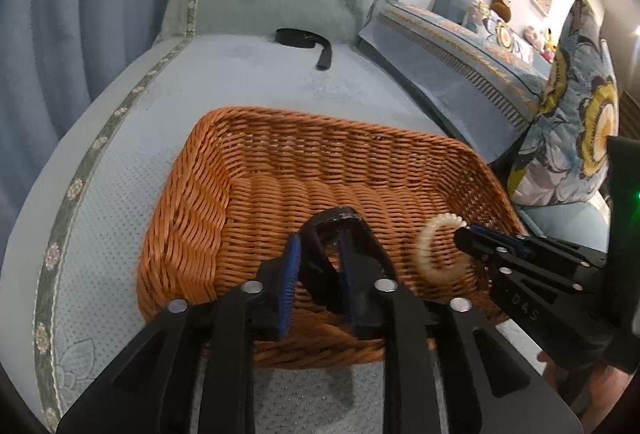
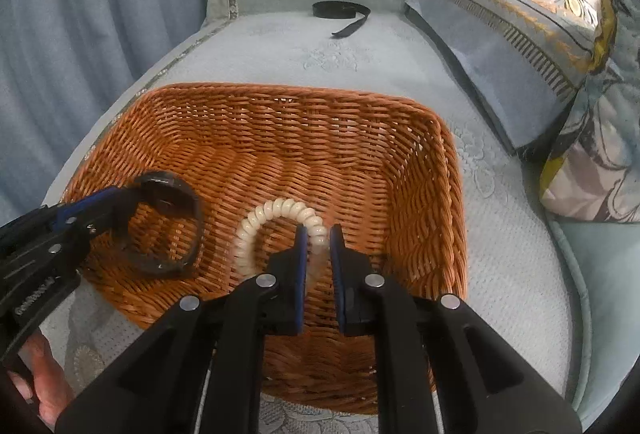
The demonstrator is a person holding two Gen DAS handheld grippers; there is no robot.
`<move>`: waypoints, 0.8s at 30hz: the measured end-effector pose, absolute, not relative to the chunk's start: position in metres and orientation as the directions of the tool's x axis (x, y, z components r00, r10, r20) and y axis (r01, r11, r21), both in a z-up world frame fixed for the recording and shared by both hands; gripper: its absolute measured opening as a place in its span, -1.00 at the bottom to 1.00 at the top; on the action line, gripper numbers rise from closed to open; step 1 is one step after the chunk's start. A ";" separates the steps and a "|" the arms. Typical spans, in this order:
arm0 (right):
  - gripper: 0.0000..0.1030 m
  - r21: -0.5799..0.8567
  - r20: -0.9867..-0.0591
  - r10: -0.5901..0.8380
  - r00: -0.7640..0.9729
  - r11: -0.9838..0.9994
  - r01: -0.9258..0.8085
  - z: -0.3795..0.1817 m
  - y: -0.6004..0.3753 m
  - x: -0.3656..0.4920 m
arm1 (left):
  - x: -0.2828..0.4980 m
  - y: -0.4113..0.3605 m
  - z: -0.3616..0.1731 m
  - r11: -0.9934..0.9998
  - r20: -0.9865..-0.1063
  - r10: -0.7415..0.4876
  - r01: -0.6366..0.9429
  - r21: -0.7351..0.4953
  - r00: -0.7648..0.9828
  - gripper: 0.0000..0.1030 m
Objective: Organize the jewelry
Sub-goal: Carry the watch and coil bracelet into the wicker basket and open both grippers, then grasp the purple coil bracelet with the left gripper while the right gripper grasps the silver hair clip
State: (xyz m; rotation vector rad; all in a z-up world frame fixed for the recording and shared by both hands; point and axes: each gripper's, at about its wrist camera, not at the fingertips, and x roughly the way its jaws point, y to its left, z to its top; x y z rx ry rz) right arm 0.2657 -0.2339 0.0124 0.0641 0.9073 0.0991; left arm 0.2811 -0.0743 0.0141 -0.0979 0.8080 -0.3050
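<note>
Sofa seat (image 1: 248,82) carries the wicker basket (image 1: 224,170), whose near rim is cut off behind both tools. Left gripper (image 1: 320,254), over the near part of the basket, is clenched on a black bangle (image 2: 168,226); the ring stands on edge, its opening facing sideways across the fingers (lower arc hidden behind the right finger in the left wrist view). To its right, the right gripper (image 2: 319,242) pinches a cream spiral hair tie (image 2: 276,214), arching up and leftward from the pads; the clamped section is hard to make out. Far ahead, well apart, lies a black strap (image 1: 308,42).
</note>
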 end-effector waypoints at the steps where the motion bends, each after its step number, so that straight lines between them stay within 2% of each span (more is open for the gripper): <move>1: -0.65 0.103 -0.780 0.114 0.615 0.993 -0.053 0.014 -0.236 0.264 | 0.279 -0.075 0.016 0.952 -0.692 -0.304 0.232 -0.198 0.655 -0.30; 4: -0.41 0.137 -0.752 0.138 0.644 0.989 -0.052 0.028 -0.246 0.250 | 0.264 -0.069 0.028 0.937 -0.666 -0.347 0.265 -0.226 0.661 -0.28; 5: -0.37 0.149 -0.741 0.148 0.655 0.987 -0.054 0.032 -0.250 0.244 | 0.258 -0.068 0.031 0.931 -0.655 -0.364 0.275 -0.240 0.662 -0.22; 7: -0.13 0.165 -0.715 0.164 0.679 0.984 -0.064 0.041 -0.258 0.228 | 0.238 -0.059 0.044 0.917 -0.611 -0.398 0.295 -0.268 0.684 -0.09; 8: -0.10 0.166 -0.706 0.168 0.688 0.984 -0.070 0.045 -0.260 0.220 | 0.229 -0.057 0.050 0.912 -0.594 -0.410 0.303 -0.277 0.693 -0.09; 12: -0.10 0.188 -0.652 0.210 0.728 0.976 -0.113 0.061 -0.266 0.174 | 0.182 -0.045 0.068 0.884 -0.526 -0.465 0.345 -0.316 0.712 -0.08; 17: -0.10 0.219 -0.594 0.262 0.761 0.963 -0.160 0.064 -0.266 0.112 | 0.125 -0.038 0.072 0.867 -0.484 -0.495 0.377 -0.324 0.721 -0.08; 24: -0.11 0.194 -0.579 0.281 0.766 0.959 -0.205 0.039 -0.242 0.044 | 0.081 -0.025 0.043 0.847 -0.491 -0.526 0.373 -0.380 0.694 -0.08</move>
